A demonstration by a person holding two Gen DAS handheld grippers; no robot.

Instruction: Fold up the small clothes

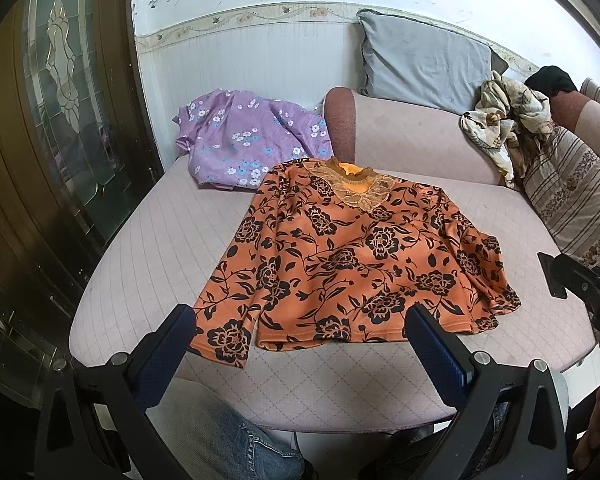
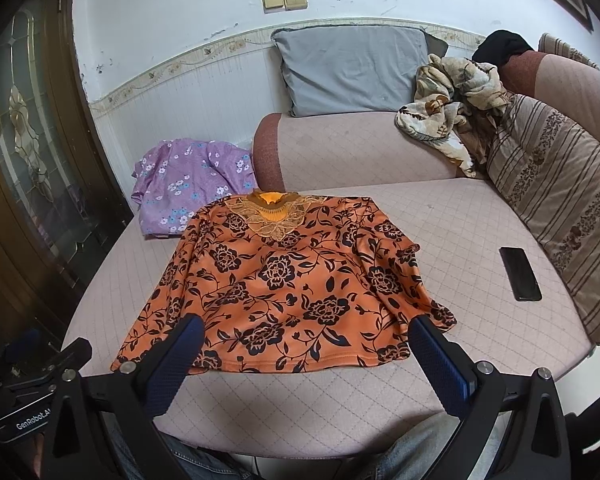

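Two tools: both with jaws spread wide, holding nothing
Left tool (image 1: 300, 334): above the near edge of the sofa seat (image 1: 148, 248), at the shirt's hem
Right tool (image 2: 306, 338): above the near hem of the shirt too
Shirt (image 1: 340, 256): orange with black flowers, spread flat on the seat, collar at the far end, sleeves lying down along its sides
Purple cloth (image 1: 244, 140): flowered, crumpled at the far left, just beyond the shirt
Phone (image 2: 520, 274): dark, flat on the seat right of the shirt, well apart from it
Grey pillow (image 2: 352, 68): leaning on the far wall
Beige cloth (image 2: 456, 104): bunched at the far right
Person: knees in jeans (image 1: 228, 444) under the near seat edge
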